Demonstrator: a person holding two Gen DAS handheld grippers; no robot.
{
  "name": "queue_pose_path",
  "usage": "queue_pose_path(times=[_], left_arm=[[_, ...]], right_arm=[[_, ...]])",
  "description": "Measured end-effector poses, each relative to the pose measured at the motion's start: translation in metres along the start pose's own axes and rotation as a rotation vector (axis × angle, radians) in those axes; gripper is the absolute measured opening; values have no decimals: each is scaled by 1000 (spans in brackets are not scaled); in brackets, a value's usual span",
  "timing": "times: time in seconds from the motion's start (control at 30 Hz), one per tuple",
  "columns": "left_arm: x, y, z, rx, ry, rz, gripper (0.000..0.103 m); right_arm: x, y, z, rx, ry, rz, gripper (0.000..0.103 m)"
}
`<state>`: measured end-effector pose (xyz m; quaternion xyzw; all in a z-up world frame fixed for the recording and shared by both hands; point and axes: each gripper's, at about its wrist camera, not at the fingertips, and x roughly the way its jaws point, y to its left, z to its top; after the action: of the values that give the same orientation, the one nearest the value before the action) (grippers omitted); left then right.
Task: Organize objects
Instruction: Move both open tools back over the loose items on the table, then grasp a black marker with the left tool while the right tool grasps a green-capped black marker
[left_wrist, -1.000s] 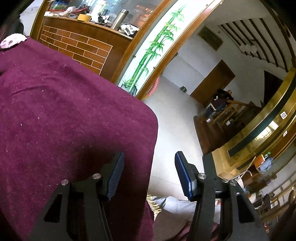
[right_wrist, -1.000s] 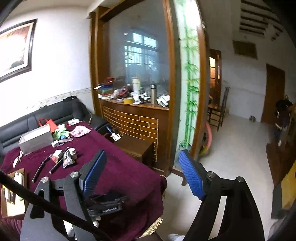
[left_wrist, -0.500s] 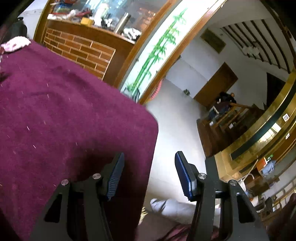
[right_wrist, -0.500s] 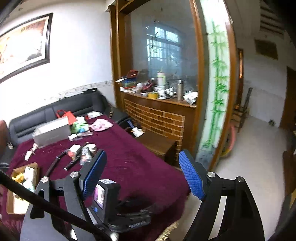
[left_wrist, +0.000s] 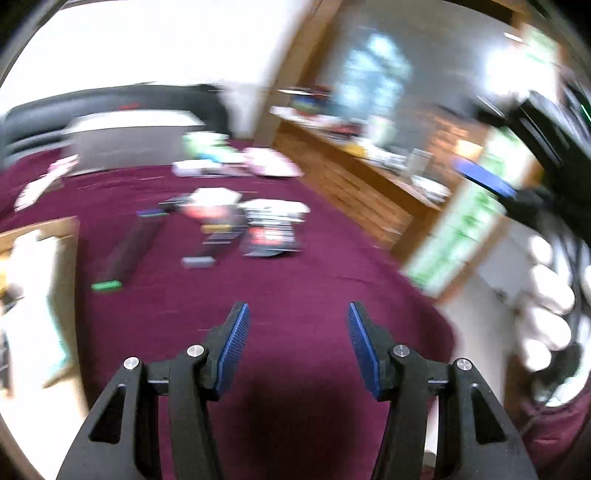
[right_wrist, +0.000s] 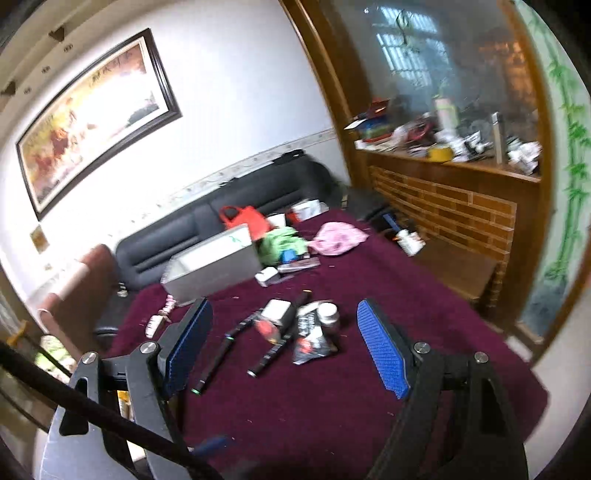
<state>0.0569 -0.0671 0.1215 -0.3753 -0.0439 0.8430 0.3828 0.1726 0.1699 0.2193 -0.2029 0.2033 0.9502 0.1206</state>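
Home living room — sofa (right_wrist: 229, 229) (black), framed painting (right_wrist: 92, 122).

Black pens (right_wrist: 216, 363), a pouch (right_wrist: 312, 341) and a jar (right_wrist: 328, 314) lie clustered on the maroon cloth (right_wrist: 369, 369).

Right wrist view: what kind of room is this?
Most likely a home living room: a black sofa along the wall, a large framed painting above it, and a table under a maroon cloth strewn with small household items.
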Motion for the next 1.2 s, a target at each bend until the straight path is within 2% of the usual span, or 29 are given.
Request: queue_pose_path(times=[0.03, 0.13, 0.2, 0.3, 0.5, 0.63, 0.7, 0.8, 0.93, 1.07, 1.13, 1.17, 1.2], left_arm=[[-2, 22, 2, -67, -4, 41, 48], [-8, 64, 0, -213, -36, 73, 48], [-5, 74, 6, -261, -80, 95, 48], [13, 71, 13, -276, -73, 114, 48], [46, 40, 13, -143, -23, 199, 48], [81, 17, 19, -57, 75, 209, 48], [109, 9, 24, 16, 129, 254, 48], [142, 8, 37, 81, 165, 315, 48], [184, 15, 53, 150, 191, 355, 48], [216, 17, 58, 190, 232, 355, 46], [226, 14, 60, 204, 218, 350, 39], [229, 11, 62, 195, 214, 338, 25], [231, 8, 62, 188, 221, 321, 16]], right_arm=[[7, -4, 0, 10, 9, 14, 81], [24, -22, -4, 34, 79, 29, 81], [30, -35, -9, 14, 123, 28, 81], [22, -61, -14, -10, 143, 0, 81], [-7, -138, -47, -61, 179, -102, 81], [-1, -176, -56, 45, 248, -48, 81], [4, -184, -60, 62, 271, -36, 81], [15, -188, -64, 75, 295, -9, 81], [38, -183, -69, 95, 321, 22, 81], [73, -172, -67, 105, 376, 52, 81], [87, -163, -64, 94, 388, 64, 81], [92, -160, -63, 88, 392, 67, 81], [98, -154, -62, 80, 396, 73, 81]])
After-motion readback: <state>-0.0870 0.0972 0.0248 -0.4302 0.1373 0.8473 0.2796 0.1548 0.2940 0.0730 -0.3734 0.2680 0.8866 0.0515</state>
